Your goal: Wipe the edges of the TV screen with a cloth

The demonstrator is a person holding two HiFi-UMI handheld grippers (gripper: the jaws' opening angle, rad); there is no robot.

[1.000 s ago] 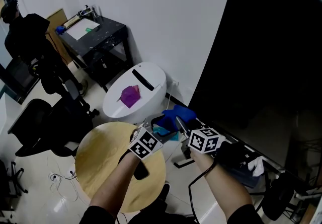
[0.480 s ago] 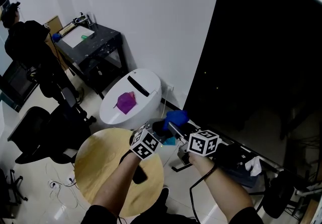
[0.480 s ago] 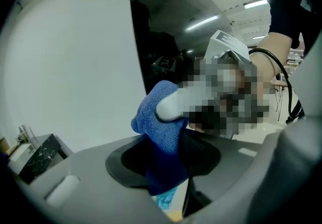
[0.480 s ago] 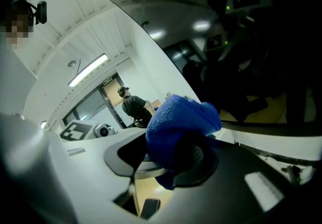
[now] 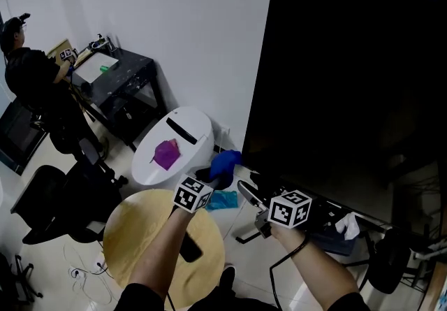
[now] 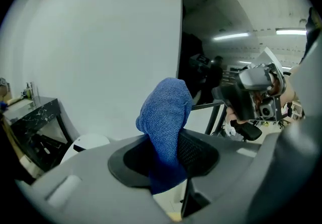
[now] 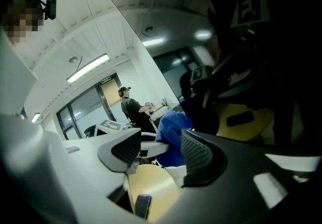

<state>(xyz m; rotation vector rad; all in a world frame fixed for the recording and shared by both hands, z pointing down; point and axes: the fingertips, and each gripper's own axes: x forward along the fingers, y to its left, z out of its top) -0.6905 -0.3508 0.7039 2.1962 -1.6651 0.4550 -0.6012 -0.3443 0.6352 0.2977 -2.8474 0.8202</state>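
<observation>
Dim overall: white wall (image 5: 174,23) evenly lit, TV screen (image 5: 363,79) near-black with faint light glare, gripper views fisheye-warped, vignetted.

Below me stands a round wooden table (image 5: 133,233), and a dark phone (image 5: 190,248) lies flat on its top near the right edge. Beyond it sits a white rounded bin (image 5: 185,135) with a black slot in its lid and a purple lump (image 5: 166,154) resting on top. Farther back, against the white wall (image 5: 174,16), is a black table (image 5: 133,70) carrying a white sheet (image 5: 96,68). A person in dark clothes (image 5: 28,72) is at it. Black office chairs (image 5: 49,194) crowd the floor to my left.
</observation>
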